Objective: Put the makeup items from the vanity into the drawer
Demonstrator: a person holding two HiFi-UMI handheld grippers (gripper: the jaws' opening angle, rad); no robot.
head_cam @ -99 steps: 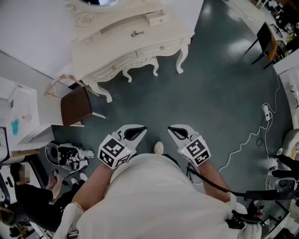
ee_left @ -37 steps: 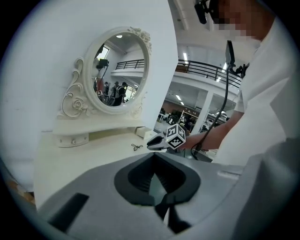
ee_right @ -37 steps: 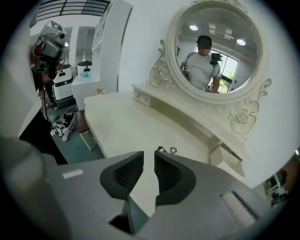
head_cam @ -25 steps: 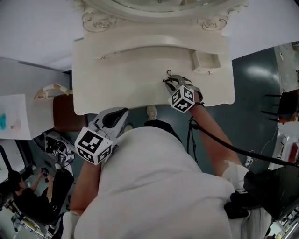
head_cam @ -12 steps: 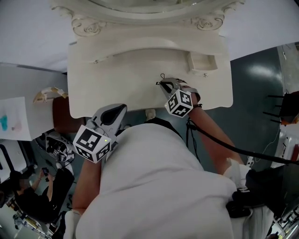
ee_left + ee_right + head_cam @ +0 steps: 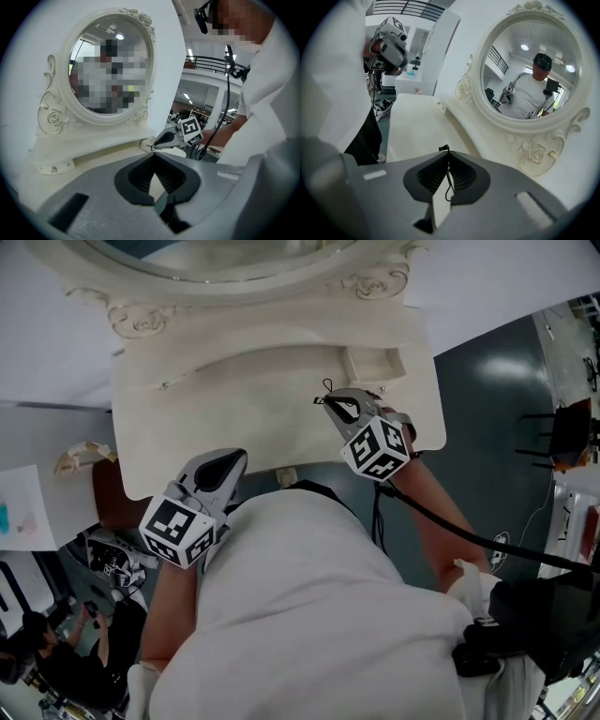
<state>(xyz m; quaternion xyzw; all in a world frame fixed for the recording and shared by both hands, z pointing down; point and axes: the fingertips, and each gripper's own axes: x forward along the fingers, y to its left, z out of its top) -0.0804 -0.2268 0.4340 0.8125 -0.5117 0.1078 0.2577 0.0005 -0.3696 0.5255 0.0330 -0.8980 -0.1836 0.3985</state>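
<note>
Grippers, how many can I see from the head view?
2. The left gripper is near the vanity's front edge, shut and empty. The right gripper is over the vanity top, shut on a thin black wire item.

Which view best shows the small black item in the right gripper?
The right gripper view: the black wire item sits pinched between the closed jaws. The head view shows only its end poking from the right gripper's tip; the left gripper view shows a distant speck.

The thin black wire item (image 6: 449, 180) pinched in the right hand-held gripper (image 6: 447, 157) is too small to identify. The head view's top edge cuts off the mirror (image 6: 211, 257). The person's torso (image 6: 309, 615) hides the worktop's (image 6: 234, 418) front edge.
</note>
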